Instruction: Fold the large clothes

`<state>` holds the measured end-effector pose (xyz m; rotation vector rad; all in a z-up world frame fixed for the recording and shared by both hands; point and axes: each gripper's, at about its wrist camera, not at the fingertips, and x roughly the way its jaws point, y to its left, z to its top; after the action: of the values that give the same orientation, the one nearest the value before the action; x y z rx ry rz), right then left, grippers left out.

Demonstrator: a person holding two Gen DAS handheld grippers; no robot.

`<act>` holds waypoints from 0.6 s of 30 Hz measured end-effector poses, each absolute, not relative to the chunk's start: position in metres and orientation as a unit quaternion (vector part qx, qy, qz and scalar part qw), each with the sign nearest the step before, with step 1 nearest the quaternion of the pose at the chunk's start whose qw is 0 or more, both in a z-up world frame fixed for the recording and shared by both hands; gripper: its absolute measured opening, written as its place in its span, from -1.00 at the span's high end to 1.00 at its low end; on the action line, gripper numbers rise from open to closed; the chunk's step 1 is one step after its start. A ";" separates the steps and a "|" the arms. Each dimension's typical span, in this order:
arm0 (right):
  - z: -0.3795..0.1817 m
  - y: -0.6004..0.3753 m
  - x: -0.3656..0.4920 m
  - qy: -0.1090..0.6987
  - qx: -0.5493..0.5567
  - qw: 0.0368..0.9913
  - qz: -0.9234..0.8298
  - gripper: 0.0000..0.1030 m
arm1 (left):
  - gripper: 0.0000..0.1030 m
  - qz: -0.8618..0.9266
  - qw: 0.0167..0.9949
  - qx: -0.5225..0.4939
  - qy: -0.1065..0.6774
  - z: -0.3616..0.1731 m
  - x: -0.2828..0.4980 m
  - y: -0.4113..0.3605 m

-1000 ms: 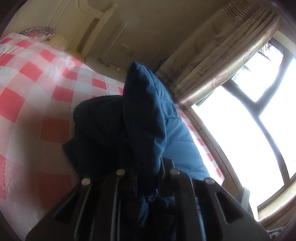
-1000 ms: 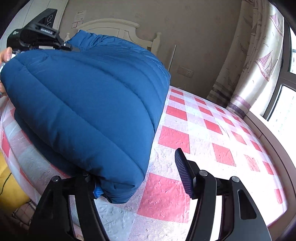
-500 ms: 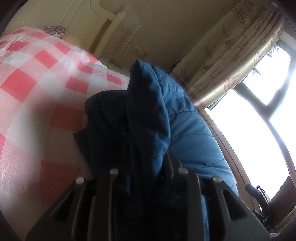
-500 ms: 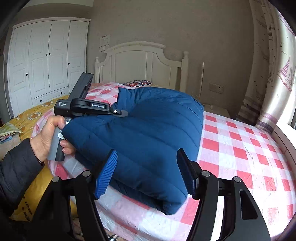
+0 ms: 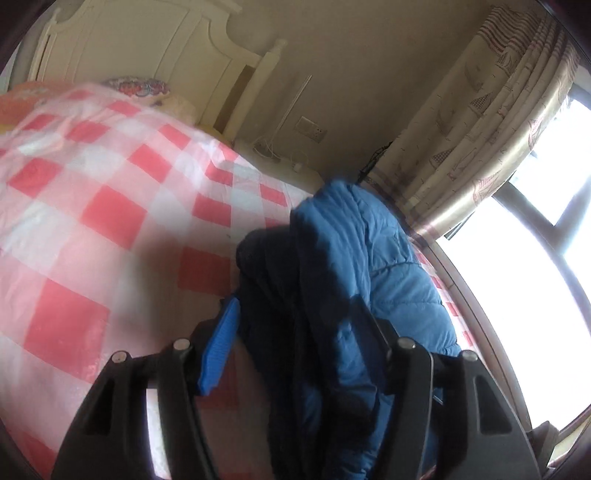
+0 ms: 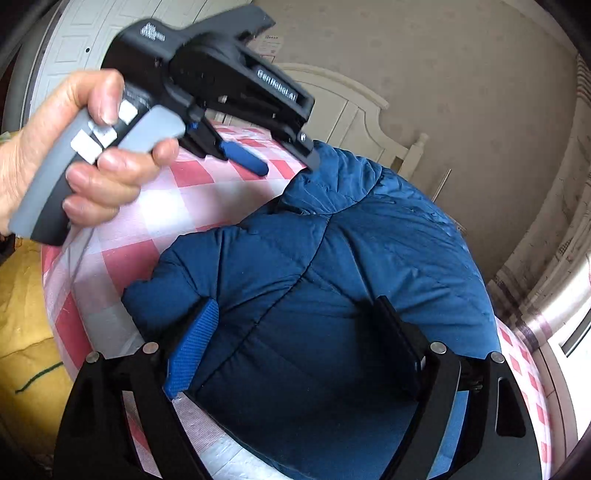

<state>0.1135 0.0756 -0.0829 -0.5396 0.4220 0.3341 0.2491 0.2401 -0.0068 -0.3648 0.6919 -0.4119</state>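
Observation:
A blue puffer jacket (image 6: 332, 295) lies bunched on the red-and-white checked bed cover (image 6: 173, 206). In the left wrist view the jacket (image 5: 351, 277) stands up in a fold between the spread fingers of my left gripper (image 5: 299, 332), which is open; the fabric still rests against the right finger. In the right wrist view the left gripper (image 6: 284, 158) is held in a hand above the jacket's collar end, jaws apart. My right gripper (image 6: 295, 325) is open, its fingers over the jacket's near part without closing on it.
A white headboard (image 5: 177, 48) and a patterned pillow (image 5: 136, 86) are at the bed's far end. Curtains (image 5: 480, 129) and a bright window (image 5: 535, 258) line the right side. A yellow cover (image 6: 26, 332) lies left of the bed. A white wardrobe (image 6: 92, 33) stands behind.
My left gripper has opened and let go of the jacket fold it was holding. My right gripper has moved in over the jacket, and the jacket has dropped lower onto the bed.

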 end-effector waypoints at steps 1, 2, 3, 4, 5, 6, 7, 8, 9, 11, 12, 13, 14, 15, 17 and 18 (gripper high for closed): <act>-0.083 0.076 0.114 0.205 -0.263 0.929 0.163 -0.56 | -0.16 -0.198 0.912 -0.152 0.324 0.008 0.246 0.234; -0.083 0.074 0.115 0.204 -0.261 0.929 0.163 -0.56 | -0.16 -0.203 0.918 -0.130 0.313 0.023 0.243 0.224; -0.083 0.074 0.115 0.202 -0.261 0.930 0.162 -0.56 | -0.16 -0.212 0.923 -0.111 0.303 0.035 0.241 0.213; -0.083 0.074 0.115 0.202 -0.261 0.930 0.161 -0.56 | -0.16 -0.218 0.926 -0.093 0.293 0.046 0.241 0.200; -0.083 0.073 0.114 0.203 -0.261 0.930 0.160 -0.56 | -0.16 -0.217 0.931 -0.076 0.285 0.054 0.244 0.187; -0.082 0.073 0.115 0.204 -0.261 0.930 0.160 -0.56 | -0.16 -0.215 0.934 -0.063 0.280 0.059 0.250 0.175; -0.082 0.071 0.116 0.205 -0.262 0.929 0.160 -0.56 | -0.16 -0.214 0.933 -0.058 0.283 0.059 0.260 0.166; -0.084 0.073 0.114 0.204 -0.263 0.929 0.161 -0.56 | -0.16 -0.212 0.929 -0.061 0.296 0.055 0.273 0.159; -0.084 0.072 0.114 0.203 -0.263 0.929 0.161 -0.56 | -0.16 -0.210 0.922 -0.070 0.316 0.046 0.290 0.156; -0.084 0.073 0.112 0.202 -0.263 0.930 0.162 -0.56 | -0.11 -0.187 0.907 -0.094 0.365 0.013 0.326 0.157; -0.085 0.074 0.112 0.199 -0.268 0.929 0.162 -0.57 | -0.06 -0.173 0.896 -0.110 0.394 -0.012 0.344 0.161; -0.087 0.076 0.112 0.197 -0.278 0.927 0.160 -0.57 | -0.08 -0.180 0.885 -0.135 0.408 -0.033 0.354 0.166; -0.088 0.077 0.112 0.195 -0.280 0.926 0.159 -0.57 | -0.08 -0.188 0.879 -0.162 0.408 -0.045 0.358 0.173; -0.089 0.076 0.113 0.195 -0.276 0.927 0.160 -0.57 | -0.06 -0.189 0.875 -0.180 0.408 -0.050 0.359 0.179; -0.091 0.076 0.113 0.192 -0.275 0.929 0.159 -0.57 | -0.06 -0.185 0.877 -0.174 0.407 -0.052 0.357 0.179; -0.092 0.077 0.113 0.191 -0.279 0.928 0.156 -0.57 | -0.06 -0.182 0.878 -0.169 0.409 -0.053 0.357 0.178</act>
<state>0.1134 0.0771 -0.0915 -0.5711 0.3913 0.3200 0.3573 0.1782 -0.0526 -0.3531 0.8525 -0.3791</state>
